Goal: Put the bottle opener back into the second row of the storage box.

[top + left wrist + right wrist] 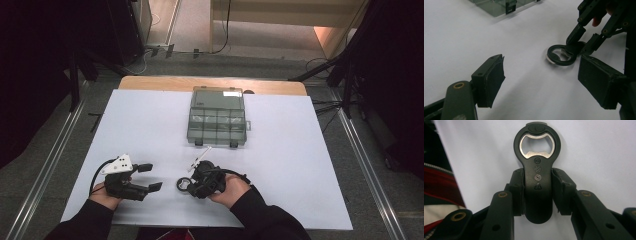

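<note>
A white sheet covers the desk (300, 165), with a clear compartment box (217, 119) near its far edge, lid shut. My right gripper (537, 192) has its jaws closed on the handle of a black bottle opener (537, 167) lying just before me. My left gripper (150, 177) hovers nearby, jaws wide apart and empty. I judge the grasp made; lifting and placing remain.

matt black plastic bottle opener (537, 182) with bare metal mouth, smoky clear plastic box (217, 119), smooth white table (300, 165)
</note>
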`<state>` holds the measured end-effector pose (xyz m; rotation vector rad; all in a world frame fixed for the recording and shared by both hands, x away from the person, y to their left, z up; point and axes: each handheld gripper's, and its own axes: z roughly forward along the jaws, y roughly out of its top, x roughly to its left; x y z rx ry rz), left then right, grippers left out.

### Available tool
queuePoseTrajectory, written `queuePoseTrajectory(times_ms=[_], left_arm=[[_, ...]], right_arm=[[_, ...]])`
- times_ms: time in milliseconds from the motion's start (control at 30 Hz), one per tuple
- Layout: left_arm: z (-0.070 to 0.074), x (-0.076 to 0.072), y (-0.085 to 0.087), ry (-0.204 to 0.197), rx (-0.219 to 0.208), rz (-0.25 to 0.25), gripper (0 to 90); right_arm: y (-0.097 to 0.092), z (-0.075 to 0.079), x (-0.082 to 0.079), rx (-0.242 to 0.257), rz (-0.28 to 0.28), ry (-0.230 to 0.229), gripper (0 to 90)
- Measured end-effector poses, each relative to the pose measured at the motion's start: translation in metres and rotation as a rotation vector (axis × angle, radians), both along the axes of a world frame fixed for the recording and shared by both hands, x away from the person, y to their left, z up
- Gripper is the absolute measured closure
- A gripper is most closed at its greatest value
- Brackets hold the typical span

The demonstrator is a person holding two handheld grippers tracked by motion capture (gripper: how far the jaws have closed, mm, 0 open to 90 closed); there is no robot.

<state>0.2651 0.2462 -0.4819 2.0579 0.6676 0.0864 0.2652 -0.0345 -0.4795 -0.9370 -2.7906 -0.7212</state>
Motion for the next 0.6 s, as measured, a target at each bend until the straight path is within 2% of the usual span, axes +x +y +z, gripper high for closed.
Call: queuePoseTrajectory(times_ms=[200, 433, 600], left_arm=[[0.000, 0.000, 0.001, -0.003, -0.005, 0.001, 21.1], [0.000, 0.000, 0.000, -0.001, -0.001, 0.002, 21.1], [0.000, -0.001, 0.000, -0.002, 0.001, 0.001, 21.1]], right_arm=[[-0.009, 0.005, 0.002, 0.066, 0.005, 0.014, 66.5], [-0.025, 0.012, 0.004, 0.123, -0.018, 0.027, 66.5], [-0.035, 0.015, 0.006, 0.137, -0.035, 0.025, 66.5]])
